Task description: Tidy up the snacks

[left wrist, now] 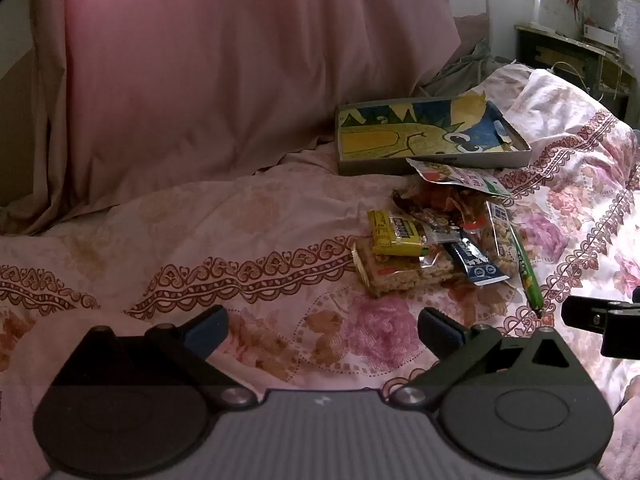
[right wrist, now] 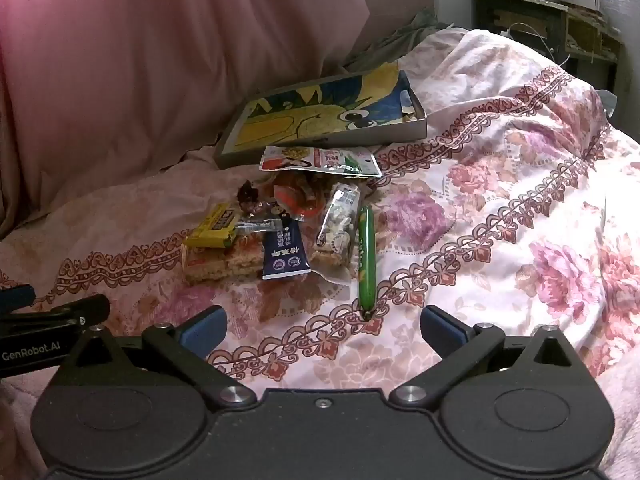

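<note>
A pile of snack packets lies on the floral bedspread: a yellow packet (left wrist: 394, 234) (right wrist: 214, 227) on a rice-crisp bar (left wrist: 394, 274) (right wrist: 224, 264), a dark blue sachet (left wrist: 476, 264) (right wrist: 284, 254), a clear bag of pieces (right wrist: 340, 224), a green stick (left wrist: 530, 276) (right wrist: 366, 260) and a white pouch (right wrist: 320, 160). Behind them is a shallow cartoon-printed box (left wrist: 424, 132) (right wrist: 320, 114). My left gripper (left wrist: 322, 330) is open and empty, short of the pile. My right gripper (right wrist: 322, 330) is open and empty, just short of the green stick's near end.
A pink pillow or covered backrest (left wrist: 200, 60) rises behind the bed on the left. A dark wooden table (right wrist: 540, 24) stands at the back right. The other gripper shows at the right edge of the left view (left wrist: 600, 324) and at the left edge of the right view (right wrist: 44, 320).
</note>
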